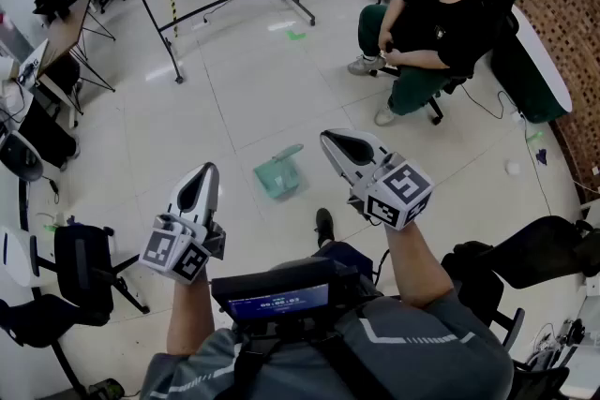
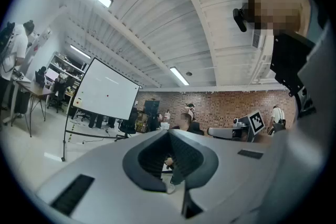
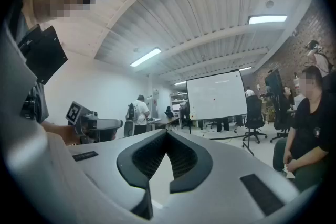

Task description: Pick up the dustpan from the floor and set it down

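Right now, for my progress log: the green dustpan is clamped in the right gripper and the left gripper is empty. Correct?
No. The green dustpan lies on the floor ahead of the grippers, not in the right gripper, whose jaws are shut on nothing; the head view shows it. The left gripper is empty, as you say.

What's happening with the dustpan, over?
Left gripper and right gripper: jaws shut, empty, held level. Dustpan on floor, untouched. Nothing blocking; seated person farther off.
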The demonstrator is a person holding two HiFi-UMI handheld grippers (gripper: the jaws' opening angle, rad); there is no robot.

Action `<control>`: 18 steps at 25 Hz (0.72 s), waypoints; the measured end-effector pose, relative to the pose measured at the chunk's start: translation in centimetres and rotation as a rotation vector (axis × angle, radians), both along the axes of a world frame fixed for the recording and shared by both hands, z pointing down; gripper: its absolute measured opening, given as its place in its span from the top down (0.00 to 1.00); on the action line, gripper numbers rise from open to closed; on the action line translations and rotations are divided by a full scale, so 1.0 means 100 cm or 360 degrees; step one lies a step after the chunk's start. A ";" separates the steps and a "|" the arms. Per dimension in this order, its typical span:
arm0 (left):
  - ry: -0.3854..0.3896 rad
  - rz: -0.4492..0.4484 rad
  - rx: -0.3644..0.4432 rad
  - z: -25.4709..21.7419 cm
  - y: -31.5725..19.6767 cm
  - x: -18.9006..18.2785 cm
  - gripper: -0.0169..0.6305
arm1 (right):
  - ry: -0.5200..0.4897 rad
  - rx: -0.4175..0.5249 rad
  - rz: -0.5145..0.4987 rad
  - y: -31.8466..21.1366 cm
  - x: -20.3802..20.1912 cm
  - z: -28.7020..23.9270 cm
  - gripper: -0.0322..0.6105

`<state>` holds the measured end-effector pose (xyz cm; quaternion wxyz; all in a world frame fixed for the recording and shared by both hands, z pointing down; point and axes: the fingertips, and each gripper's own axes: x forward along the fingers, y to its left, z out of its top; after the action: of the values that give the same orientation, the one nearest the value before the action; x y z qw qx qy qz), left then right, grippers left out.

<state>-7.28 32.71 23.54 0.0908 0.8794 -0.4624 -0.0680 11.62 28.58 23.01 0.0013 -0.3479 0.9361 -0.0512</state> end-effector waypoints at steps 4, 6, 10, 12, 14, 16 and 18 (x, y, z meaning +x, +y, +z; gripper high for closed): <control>-0.0044 -0.0046 -0.0012 0.002 -0.047 0.021 0.94 | 0.0007 0.0005 -0.0074 -0.052 0.020 0.003 0.94; -0.0065 -0.0084 -0.0019 0.001 -0.072 0.030 0.94 | -0.0005 0.0011 -0.0119 -0.080 0.031 -0.001 0.94; -0.0055 -0.0224 0.0013 -0.011 -0.121 0.040 0.94 | -0.0049 0.0017 -0.0238 -0.134 0.045 -0.007 0.94; -0.0057 -0.0281 0.0023 -0.017 -0.140 0.043 0.94 | -0.0071 0.0020 -0.0306 -0.156 0.047 -0.012 0.94; -0.0079 -0.0330 0.0022 -0.020 -0.156 0.044 0.94 | -0.0067 0.0026 -0.0370 -0.173 0.045 -0.014 0.94; -0.0096 -0.0349 0.0010 -0.020 -0.170 0.041 0.94 | -0.0050 0.0022 -0.0395 -0.190 0.040 -0.012 0.94; -0.0124 -0.0333 -0.0001 -0.016 -0.178 0.033 0.94 | -0.0051 0.0015 -0.0406 -0.201 0.028 -0.010 0.94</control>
<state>-3.93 14.94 21.89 0.0654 0.8283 -0.5547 -0.0429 14.44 8.50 22.03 0.0113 -0.2251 0.9729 -0.0522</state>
